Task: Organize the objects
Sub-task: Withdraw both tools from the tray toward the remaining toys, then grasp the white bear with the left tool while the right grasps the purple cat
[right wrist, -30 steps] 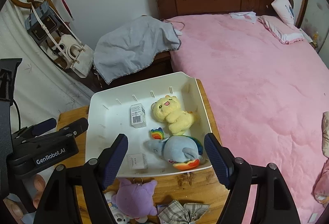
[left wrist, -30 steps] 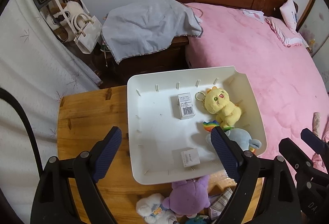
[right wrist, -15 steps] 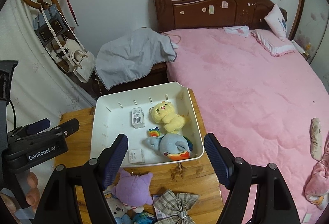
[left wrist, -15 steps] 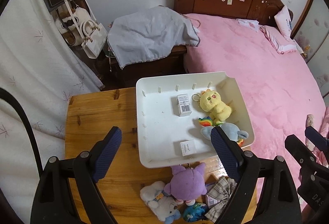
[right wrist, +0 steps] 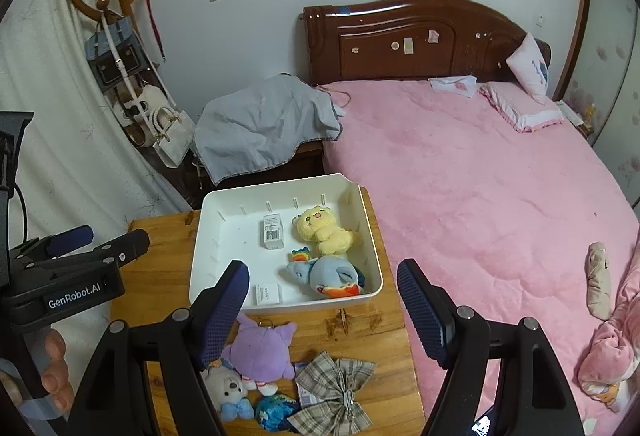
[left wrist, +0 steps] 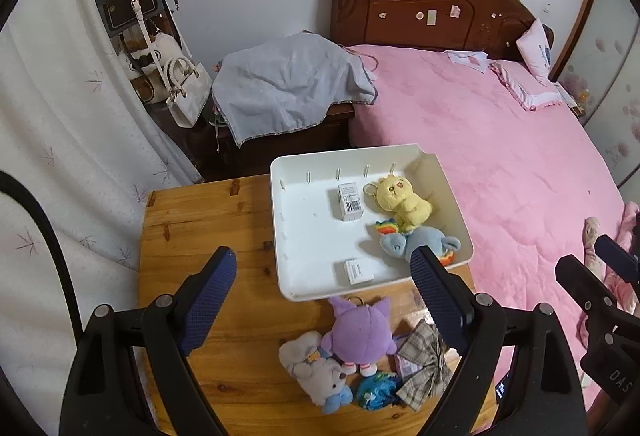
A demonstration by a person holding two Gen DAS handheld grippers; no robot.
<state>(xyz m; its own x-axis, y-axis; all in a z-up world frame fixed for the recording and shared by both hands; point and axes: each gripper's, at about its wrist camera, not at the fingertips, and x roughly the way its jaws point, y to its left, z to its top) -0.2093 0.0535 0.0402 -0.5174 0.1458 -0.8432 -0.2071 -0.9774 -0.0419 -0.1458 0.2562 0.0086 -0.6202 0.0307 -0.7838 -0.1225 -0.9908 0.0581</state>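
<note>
A white tray (left wrist: pixel 304 288) (right wrist: pixel 208 236) sits on the wooden table (left wrist: pixel 192 228) (right wrist: pixel 360 328). It holds a yellow plush (left wrist: pixel 404 201) (right wrist: pixel 322 230), a blue elephant plush (left wrist: pixel 404 242) (right wrist: pixel 324 274) and two small white boxes (left wrist: pixel 350 201) (left wrist: pixel 358 272). On the table in front of the tray lie a purple plush (left wrist: pixel 360 332) (right wrist: pixel 260 350), a white bear (left wrist: pixel 316 372) (right wrist: pixel 226 390), a blue ball (left wrist: pixel 374 394) (right wrist: pixel 274 412) and a plaid bow (left wrist: pixel 422 364) (right wrist: pixel 336 392). My left gripper (left wrist: pixel 324 300) and right gripper (right wrist: pixel 322 310) are both open and empty, high above the table.
A pink bed (left wrist: pixel 500 147) with a dark wooden headboard (right wrist: pixel 420 35) flanks the table's right side. A grey cloth (left wrist: pixel 288 83) covers a nightstand behind the tray. Bags hang on a coat rack (right wrist: pixel 116 35) at left, by a white curtain (left wrist: pixel 60 139).
Both grippers have risen and pulled back from the tray, so more of the table front, the loose plush toys and the room shows. Both stayed open and empty.
</note>
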